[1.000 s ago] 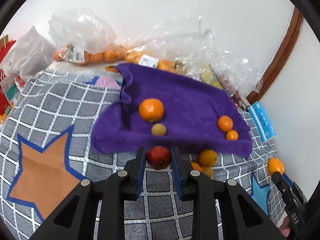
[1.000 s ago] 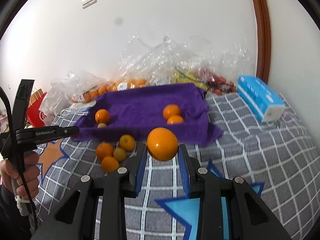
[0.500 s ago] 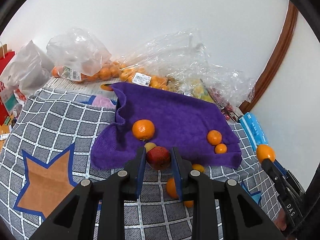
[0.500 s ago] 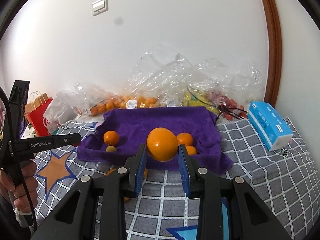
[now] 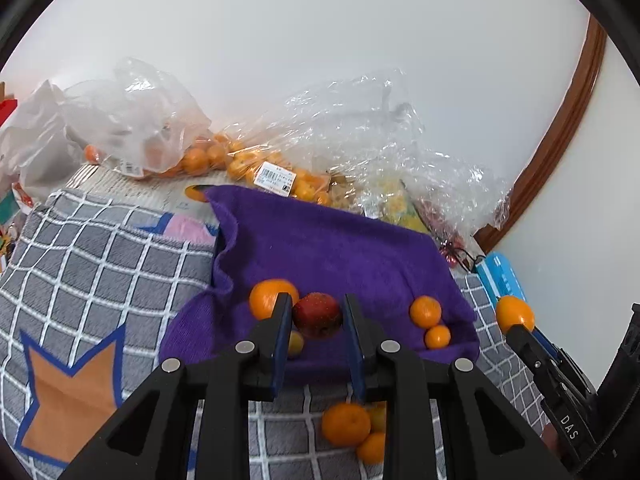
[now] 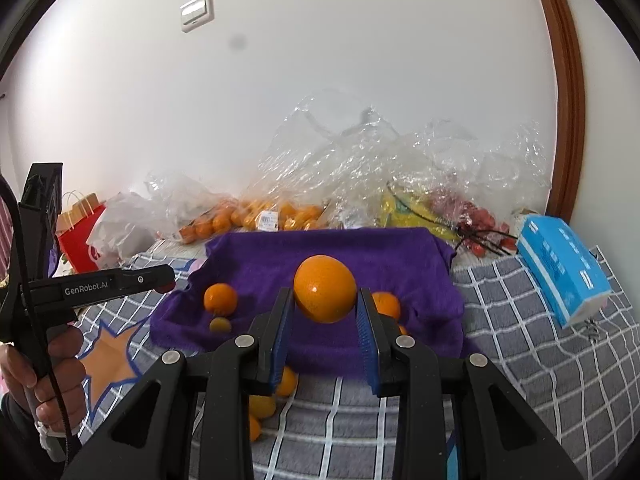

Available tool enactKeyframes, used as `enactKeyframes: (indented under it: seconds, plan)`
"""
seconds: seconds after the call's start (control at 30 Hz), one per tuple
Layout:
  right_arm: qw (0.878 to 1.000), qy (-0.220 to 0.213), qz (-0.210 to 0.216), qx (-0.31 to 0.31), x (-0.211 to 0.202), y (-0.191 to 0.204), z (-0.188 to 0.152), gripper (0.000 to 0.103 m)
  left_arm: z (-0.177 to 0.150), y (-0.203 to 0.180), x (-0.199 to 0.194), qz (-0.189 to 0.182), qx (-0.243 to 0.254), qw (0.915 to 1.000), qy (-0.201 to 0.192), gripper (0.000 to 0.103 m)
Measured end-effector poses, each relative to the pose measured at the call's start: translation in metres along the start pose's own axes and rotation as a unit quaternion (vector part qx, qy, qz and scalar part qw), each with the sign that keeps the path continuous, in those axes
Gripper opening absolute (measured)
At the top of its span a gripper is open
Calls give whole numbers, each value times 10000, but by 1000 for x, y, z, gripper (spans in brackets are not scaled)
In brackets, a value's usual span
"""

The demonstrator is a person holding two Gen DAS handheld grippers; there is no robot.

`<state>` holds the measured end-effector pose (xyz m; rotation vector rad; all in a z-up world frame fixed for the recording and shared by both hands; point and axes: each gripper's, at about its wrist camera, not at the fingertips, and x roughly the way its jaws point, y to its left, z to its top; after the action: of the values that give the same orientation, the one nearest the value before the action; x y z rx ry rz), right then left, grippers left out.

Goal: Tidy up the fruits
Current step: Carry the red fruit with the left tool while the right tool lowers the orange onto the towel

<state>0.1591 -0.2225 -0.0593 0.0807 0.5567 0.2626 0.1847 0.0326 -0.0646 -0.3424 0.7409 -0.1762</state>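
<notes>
**A:** So what's each gripper got right now?

**B:** The left gripper [image 5: 316, 316] is clamped on a red apple [image 5: 317, 315], pads pressed on both sides, held above the near edge of the purple towel [image 5: 340, 252]. The right gripper [image 6: 325, 300] is squeezing a big orange [image 6: 325, 294], also lifted over the towel's front half.

**A:** Anything already on the towel?

**B:** Yep. On the left there's 1 orange [image 5: 269, 298] with a small yellowish fruit [image 5: 296, 343] just in front of it. On the right, 2 smaller oranges [image 5: 426, 312] touching each other.

**A:** And off the towel?

**B:** A little cluster of oranges [image 5: 346, 424] sits on the grey checked blanket [image 5: 100, 264], just in front of the towel's edge. Behind the towel, clear plastic bags [image 6: 360, 168] with more fruit are piled against the wall, and a blue tissue pack [image 6: 564, 272] lies off to the right.
</notes>
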Motion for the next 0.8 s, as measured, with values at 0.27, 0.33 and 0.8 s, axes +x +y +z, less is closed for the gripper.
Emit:
enactKeyframes:
  seconds: [0.27, 0.33, 0.8]
  plan:
    - [9999, 57, 82, -69, 35, -5, 14, 31, 14, -4, 33, 19, -7, 10000, -19, 24]
    - [9996, 244, 153, 15, 51, -8, 8, 31, 12, -3, 43, 55, -18, 10000, 36, 25]
    - [9954, 913, 248, 129, 87, -18, -22, 31, -2, -6, 78, -249, 121, 9991, 309, 25]
